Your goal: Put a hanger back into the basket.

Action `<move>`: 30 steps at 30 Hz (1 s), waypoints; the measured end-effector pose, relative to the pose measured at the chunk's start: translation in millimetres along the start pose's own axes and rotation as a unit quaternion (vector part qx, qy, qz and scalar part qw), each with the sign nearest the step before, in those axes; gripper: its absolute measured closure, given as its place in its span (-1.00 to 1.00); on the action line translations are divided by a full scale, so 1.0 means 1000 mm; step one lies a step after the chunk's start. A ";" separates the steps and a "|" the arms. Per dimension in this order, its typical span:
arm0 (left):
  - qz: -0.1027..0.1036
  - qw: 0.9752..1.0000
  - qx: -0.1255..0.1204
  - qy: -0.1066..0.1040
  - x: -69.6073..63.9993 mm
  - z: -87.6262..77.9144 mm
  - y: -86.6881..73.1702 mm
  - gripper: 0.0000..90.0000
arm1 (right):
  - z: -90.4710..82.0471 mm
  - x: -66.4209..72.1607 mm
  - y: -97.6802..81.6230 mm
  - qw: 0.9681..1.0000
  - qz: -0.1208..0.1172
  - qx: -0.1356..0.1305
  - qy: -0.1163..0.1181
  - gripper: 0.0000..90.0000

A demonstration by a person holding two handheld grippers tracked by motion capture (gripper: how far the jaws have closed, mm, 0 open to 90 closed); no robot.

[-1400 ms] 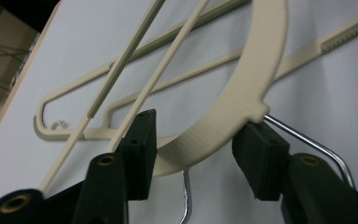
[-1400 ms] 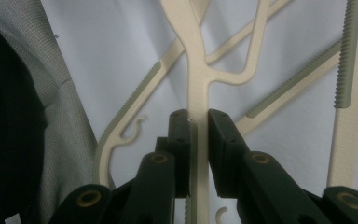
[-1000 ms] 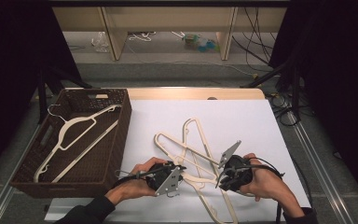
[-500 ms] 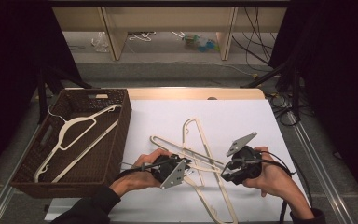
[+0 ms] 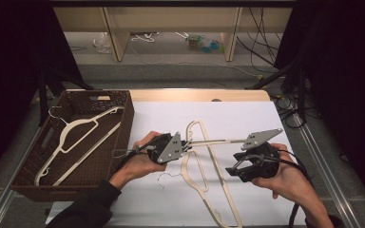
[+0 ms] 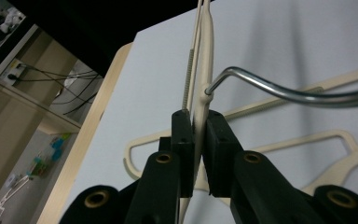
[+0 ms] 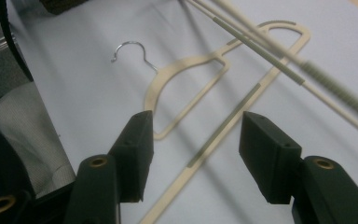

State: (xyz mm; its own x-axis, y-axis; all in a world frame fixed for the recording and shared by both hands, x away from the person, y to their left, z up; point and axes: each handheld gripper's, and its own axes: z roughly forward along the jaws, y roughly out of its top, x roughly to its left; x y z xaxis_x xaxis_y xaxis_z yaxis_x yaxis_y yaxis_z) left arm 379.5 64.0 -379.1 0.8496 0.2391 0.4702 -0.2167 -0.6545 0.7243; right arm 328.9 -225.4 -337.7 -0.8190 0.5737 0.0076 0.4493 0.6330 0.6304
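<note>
My left gripper (image 5: 185,144) (image 6: 198,126) is shut on the neck of a cream hanger (image 5: 218,140) (image 6: 206,56), just below its metal hook (image 6: 265,88). This hanger is lifted off the white table and reaches right toward the other hand. A second cream hanger (image 5: 223,192) (image 7: 191,79) lies flat on the table, its hook (image 5: 164,175) (image 7: 130,46) pointing left. My right gripper (image 5: 234,170) (image 7: 196,135) is open above this lying hanger, with nothing between its jaws. The held hanger's bars (image 7: 307,70) cross above it.
A dark wicker basket (image 5: 127,116) stands at the table's left with one cream hanger (image 5: 76,130) inside. The white sheet (image 5: 161,204) covers the table, with a wooden edge (image 5: 195,95) at the back. Shelves and cables sit beyond.
My left gripper has moved away from the person with the hanger, swinging it to lie crosswise. My right gripper has drifted right and back, off the hangers.
</note>
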 end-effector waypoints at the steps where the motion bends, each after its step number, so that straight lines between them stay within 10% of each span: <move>1: -0.010 1.000 -0.003 0.003 0.003 -0.002 0.001 0.87 | 0.000 0.000 0.000 1.000 -0.001 -0.001 0.002 -0.01; 13: -0.107 0.994 -0.027 0.005 0.031 -0.024 0.004 0.91 | 0.007 0.004 -0.001 1.000 0.000 0.009 0.013 -0.03; 19: -0.188 0.982 -0.027 -0.014 0.041 -0.034 0.010 0.91 | 0.009 0.002 -0.006 1.000 0.007 0.006 0.019 -0.06; 30: -0.257 0.966 -0.024 -0.017 0.041 -0.071 0.016 0.91 | 0.015 0.005 -0.035 0.999 0.028 -0.004 0.016 -0.20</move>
State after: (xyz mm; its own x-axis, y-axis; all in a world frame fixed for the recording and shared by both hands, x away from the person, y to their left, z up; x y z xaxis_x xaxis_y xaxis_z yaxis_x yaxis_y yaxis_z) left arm 377.0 113.9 -312.1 0.8657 0.4999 0.0265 0.2164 -0.4214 0.8807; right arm 314.9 -236.9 -371.0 -0.8033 0.5917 0.0680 0.4924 0.5955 0.6348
